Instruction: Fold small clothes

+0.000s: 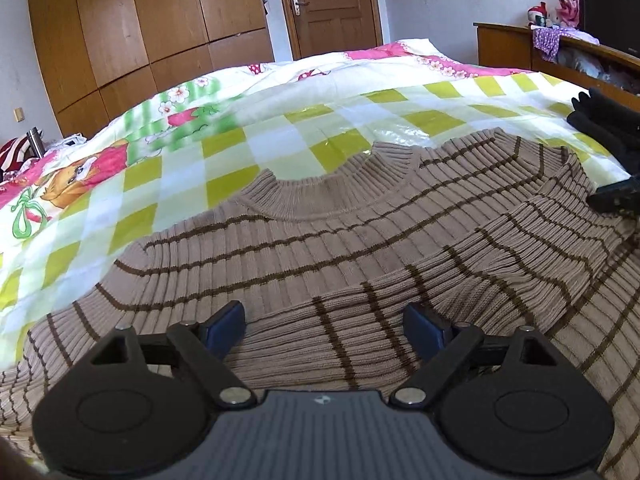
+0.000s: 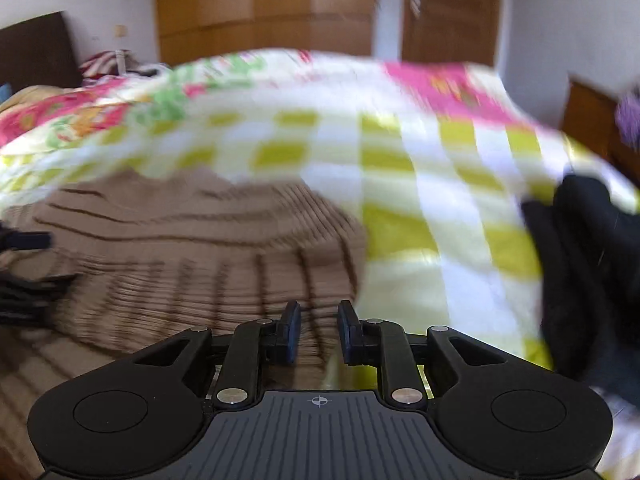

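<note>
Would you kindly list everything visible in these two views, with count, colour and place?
sweater: one, tan with brown stripes, spread on the bed, one sleeve folded across it
bedspread: one, green-and-white checks with pink print, covering the bed
dark clothes: one pile, black, bed's right edge
wardrobe: one, brown wood, far wall
door: one, brown, beside wardrobe
cabinet: one, brown, right side
left gripper: black, open over the sweater
right gripper: black, narrow gap, at the sweater's edge

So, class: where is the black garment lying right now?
The black garment lies at the right edge of both views, on the checked bedspread, to the right of the striped brown sweater.
</note>
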`<act>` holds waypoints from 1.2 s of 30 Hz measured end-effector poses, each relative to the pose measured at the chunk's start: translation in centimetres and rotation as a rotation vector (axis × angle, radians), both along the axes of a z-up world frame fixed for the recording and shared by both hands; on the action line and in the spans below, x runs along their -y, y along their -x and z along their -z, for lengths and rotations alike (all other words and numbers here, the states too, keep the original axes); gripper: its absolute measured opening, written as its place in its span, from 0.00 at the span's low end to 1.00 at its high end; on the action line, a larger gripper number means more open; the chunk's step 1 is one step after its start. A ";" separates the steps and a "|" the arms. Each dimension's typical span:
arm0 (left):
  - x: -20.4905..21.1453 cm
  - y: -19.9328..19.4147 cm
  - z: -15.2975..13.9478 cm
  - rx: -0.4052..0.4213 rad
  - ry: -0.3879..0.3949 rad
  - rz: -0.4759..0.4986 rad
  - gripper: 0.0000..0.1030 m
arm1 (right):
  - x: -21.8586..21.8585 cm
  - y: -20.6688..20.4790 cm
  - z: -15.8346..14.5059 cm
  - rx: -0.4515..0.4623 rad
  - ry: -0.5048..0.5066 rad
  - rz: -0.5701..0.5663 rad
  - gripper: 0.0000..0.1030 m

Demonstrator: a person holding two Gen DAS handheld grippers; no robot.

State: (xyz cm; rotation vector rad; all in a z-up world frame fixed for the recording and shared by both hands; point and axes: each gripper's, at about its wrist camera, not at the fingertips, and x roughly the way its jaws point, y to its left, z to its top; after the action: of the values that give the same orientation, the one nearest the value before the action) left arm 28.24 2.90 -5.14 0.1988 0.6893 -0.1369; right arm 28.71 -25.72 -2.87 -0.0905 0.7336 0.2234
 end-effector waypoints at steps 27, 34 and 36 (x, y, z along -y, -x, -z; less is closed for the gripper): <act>-10.7 10.2 -2.3 0.028 0.036 -0.300 0.97 | -13.4 3.9 -1.7 0.047 -0.011 -0.313 0.25; -14.1 11.5 -1.8 0.010 0.195 -0.379 0.97 | -22.8 3.1 -2.8 0.030 -0.012 -0.503 0.25; -14.3 11.4 -1.8 0.027 0.272 -0.375 0.97 | -26.1 2.8 -3.2 0.037 0.004 -0.571 0.25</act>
State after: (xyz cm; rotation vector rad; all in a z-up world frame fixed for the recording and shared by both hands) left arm 16.83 17.17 -3.36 -0.1900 0.6627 0.1313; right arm 25.90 0.38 0.38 -0.3078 0.6579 0.7621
